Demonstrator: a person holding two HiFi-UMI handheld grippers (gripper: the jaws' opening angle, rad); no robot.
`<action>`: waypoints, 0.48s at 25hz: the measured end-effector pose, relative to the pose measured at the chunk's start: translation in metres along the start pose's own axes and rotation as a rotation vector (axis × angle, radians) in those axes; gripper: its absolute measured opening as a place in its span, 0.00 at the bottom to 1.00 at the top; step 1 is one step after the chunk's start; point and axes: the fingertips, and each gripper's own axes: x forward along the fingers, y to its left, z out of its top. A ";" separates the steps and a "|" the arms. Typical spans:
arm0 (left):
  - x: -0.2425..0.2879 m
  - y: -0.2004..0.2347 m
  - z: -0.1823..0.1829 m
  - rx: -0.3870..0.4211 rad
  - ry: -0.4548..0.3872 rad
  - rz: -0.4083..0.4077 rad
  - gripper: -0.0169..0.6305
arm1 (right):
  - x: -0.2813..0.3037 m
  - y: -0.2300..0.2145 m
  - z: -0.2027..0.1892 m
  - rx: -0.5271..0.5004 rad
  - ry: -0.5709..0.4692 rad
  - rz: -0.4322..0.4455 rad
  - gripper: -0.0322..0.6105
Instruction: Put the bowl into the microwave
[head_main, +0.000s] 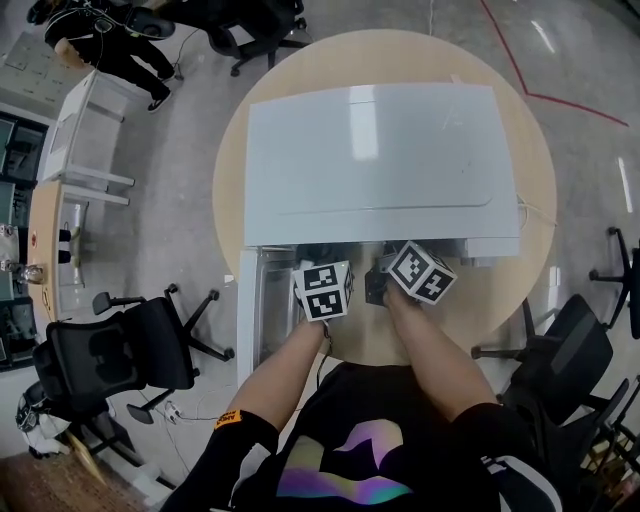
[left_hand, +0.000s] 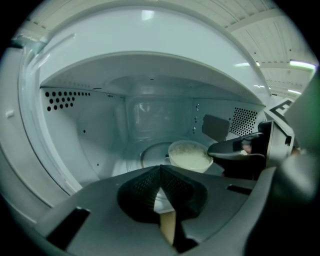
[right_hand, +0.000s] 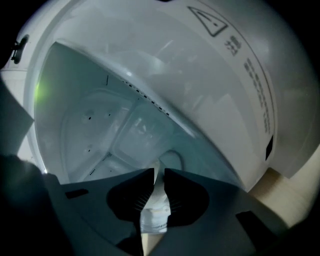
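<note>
The white microwave (head_main: 380, 160) stands on a round wooden table (head_main: 520, 290) with its door (head_main: 258, 310) swung open to the left. Both grippers reach into its front opening. In the left gripper view a white bowl (left_hand: 189, 156) sits low over the glass turntable (left_hand: 149, 156) inside the cavity. My right gripper (left_hand: 220, 149) comes in from the right and is shut on the bowl's rim. The right gripper view shows its jaws (right_hand: 159, 176) pinching a thin white edge of the bowl (right_hand: 156, 210). My left gripper (left_hand: 160, 172) is shut on nothing, just in front of the bowl.
The microwave's inner walls (left_hand: 75, 135) close in on both sides of the grippers. Black office chairs (head_main: 120, 355) stand left and right (head_main: 570, 350) of the table. A desk (head_main: 60, 200) and a person (head_main: 110, 40) are at the far left.
</note>
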 end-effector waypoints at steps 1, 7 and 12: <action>-0.001 0.000 0.000 0.001 -0.001 0.002 0.10 | -0.001 0.000 0.001 -0.006 0.001 0.000 0.13; -0.009 -0.006 0.001 0.006 -0.007 0.016 0.10 | -0.019 0.001 -0.004 -0.062 0.025 0.008 0.13; -0.021 -0.008 -0.002 0.006 -0.008 0.036 0.10 | -0.039 -0.006 -0.009 -0.104 0.047 0.009 0.13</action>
